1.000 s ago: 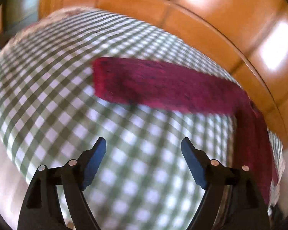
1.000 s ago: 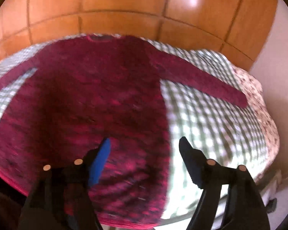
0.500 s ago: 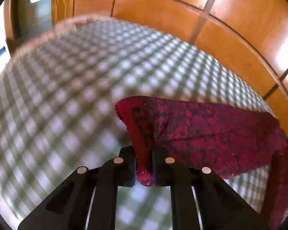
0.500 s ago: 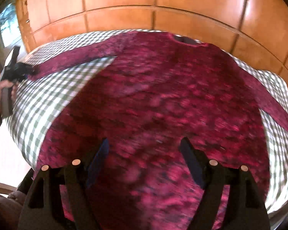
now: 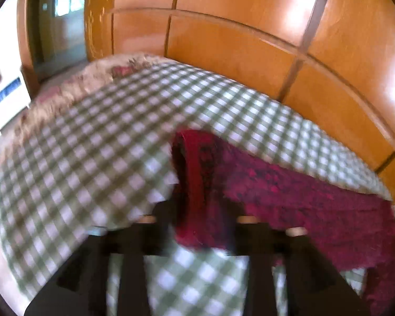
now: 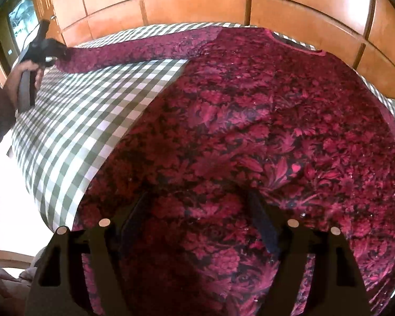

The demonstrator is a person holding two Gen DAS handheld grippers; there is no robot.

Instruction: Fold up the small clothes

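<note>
At the far left, the left tool [image 6: 48, 50] sits at the cuff end of the sleeve [image 5: 289, 189] of the dark red top with black leaf pattern [image 6: 250, 131]. In the left wrist view the cuff [image 5: 197, 184] lies between its two fingers and looks lifted off the green-and-white check cloth [image 5: 92, 158] on the bed. The jaws are opening just now; the picture is blurred, so whether the pads still pinch the cuff one cannot tell. A hand [image 6: 26, 76] holds this tool by the handle.

The sleeve's long axis runs from that tool to the right, toward the shoulder and body of the top. So the coming fold, prob. sleeve over body, goes left to right, and the left hand is the nearer one for it.

The right tool [image 6: 197, 221] hovers over the lower part of the body, jaws wide apart, w/ nothing gripped; only fabric lies under it.

The top is spread flat, neckline [image 6: 295, 43] toward the orange wood panel wall [image 6: 197, 2]. The fabric looks soft and thin, w/ few wrinkles. No fold is visible in the body yet.
</note>
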